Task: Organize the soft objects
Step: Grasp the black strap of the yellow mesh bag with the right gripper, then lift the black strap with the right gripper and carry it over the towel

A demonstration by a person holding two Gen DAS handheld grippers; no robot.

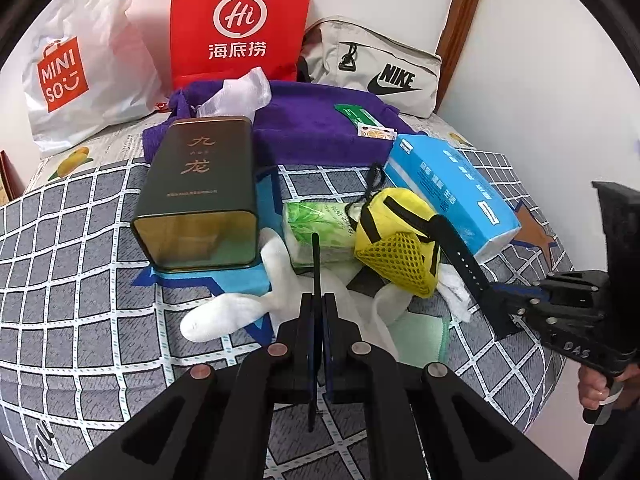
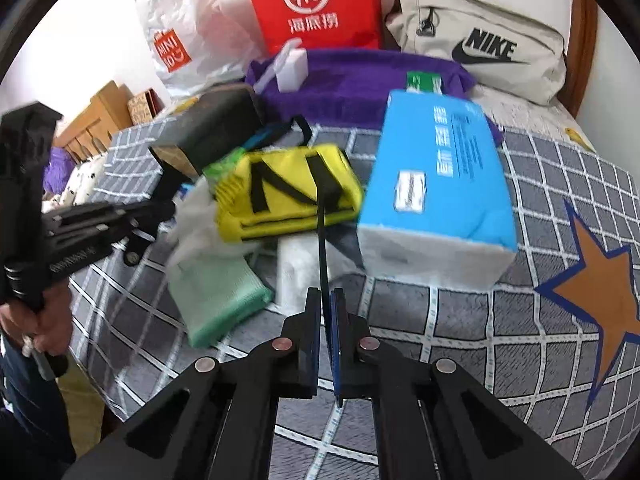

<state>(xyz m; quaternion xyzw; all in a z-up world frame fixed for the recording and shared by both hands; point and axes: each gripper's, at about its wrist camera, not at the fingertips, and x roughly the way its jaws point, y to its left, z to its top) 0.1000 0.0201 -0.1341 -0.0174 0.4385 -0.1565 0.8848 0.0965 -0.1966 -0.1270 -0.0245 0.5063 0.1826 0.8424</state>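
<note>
A bedroom in a home: a bed with a grey checked, star-printed sheet fills the frame. Along the white wall at the top lean shopping bags and a beige Nike pouch. At centre left of the right wrist view stands wooden furniture.

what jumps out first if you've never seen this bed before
The red paper bag standing against the wall at the back, then the yellow pouch mid-bed, its black strap pinched in the right gripper. A blue tissue pack lies right beside the pouch.
</note>
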